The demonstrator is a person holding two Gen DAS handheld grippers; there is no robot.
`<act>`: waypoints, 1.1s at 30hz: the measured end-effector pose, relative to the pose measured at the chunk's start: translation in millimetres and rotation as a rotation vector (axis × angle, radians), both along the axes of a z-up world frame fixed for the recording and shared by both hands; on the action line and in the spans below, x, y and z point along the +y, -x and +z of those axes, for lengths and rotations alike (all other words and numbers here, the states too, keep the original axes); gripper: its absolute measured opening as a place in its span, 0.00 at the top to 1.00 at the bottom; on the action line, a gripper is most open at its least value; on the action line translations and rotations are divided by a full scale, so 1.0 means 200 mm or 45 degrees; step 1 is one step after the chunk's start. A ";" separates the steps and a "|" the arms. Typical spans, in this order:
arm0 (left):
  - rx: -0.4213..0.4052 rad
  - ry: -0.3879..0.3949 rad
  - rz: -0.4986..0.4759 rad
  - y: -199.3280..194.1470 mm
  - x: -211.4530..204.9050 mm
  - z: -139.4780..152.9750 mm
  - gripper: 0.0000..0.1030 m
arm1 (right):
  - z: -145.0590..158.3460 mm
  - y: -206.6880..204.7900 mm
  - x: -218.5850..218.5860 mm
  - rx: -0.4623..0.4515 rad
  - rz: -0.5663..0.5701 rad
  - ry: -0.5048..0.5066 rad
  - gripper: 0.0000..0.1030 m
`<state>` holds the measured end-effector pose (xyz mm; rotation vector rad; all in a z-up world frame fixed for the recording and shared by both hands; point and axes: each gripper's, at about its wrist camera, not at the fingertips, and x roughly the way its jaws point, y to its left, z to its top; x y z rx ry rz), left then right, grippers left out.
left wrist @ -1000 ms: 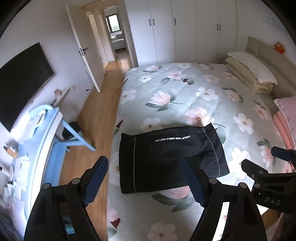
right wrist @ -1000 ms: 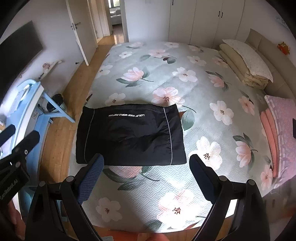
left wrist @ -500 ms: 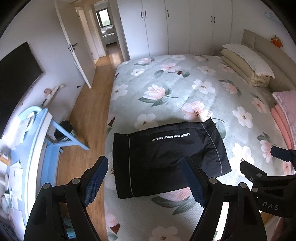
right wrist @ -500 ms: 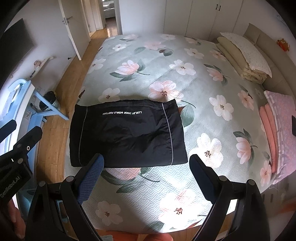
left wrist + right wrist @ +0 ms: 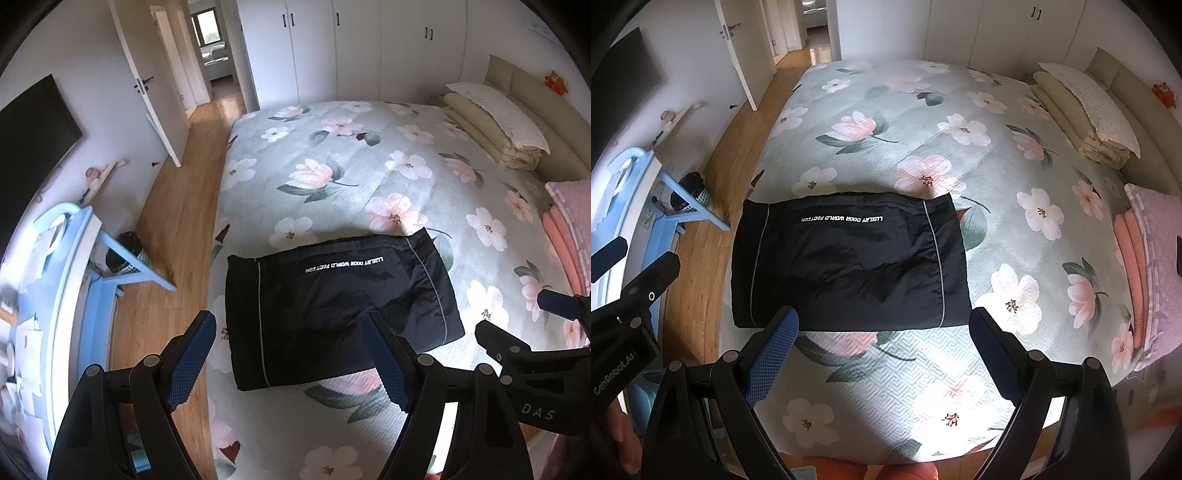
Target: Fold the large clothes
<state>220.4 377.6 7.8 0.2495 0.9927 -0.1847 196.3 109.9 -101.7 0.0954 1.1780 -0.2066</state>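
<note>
floral bed, folded black garment, pillows

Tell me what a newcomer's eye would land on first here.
The black folded garment with white lettering, lying near the foot of the floral bedspread. Next, both grippers, left and right, hanging above it with jaws open and empty. Stacked pillows sit at the headboard.

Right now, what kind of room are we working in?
A bedroom in a home, most likely: a large bed with a floral cover, stacked bedding by the headboard, and white wardrobes along the far wall.
</note>
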 end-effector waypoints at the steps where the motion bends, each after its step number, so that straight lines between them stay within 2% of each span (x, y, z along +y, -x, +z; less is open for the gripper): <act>1: 0.002 0.000 0.002 0.00 0.01 0.00 0.20 | 0.00 0.00 0.01 0.002 0.002 -0.005 0.09; 24: 0.041 0.014 0.005 -0.02 0.06 -0.04 0.20 | -0.06 0.04 0.05 0.037 -0.003 -0.036 0.09; 33: 0.063 0.006 0.011 -0.08 0.09 -0.07 0.20 | -0.09 0.04 0.03 0.061 -0.001 -0.039 0.09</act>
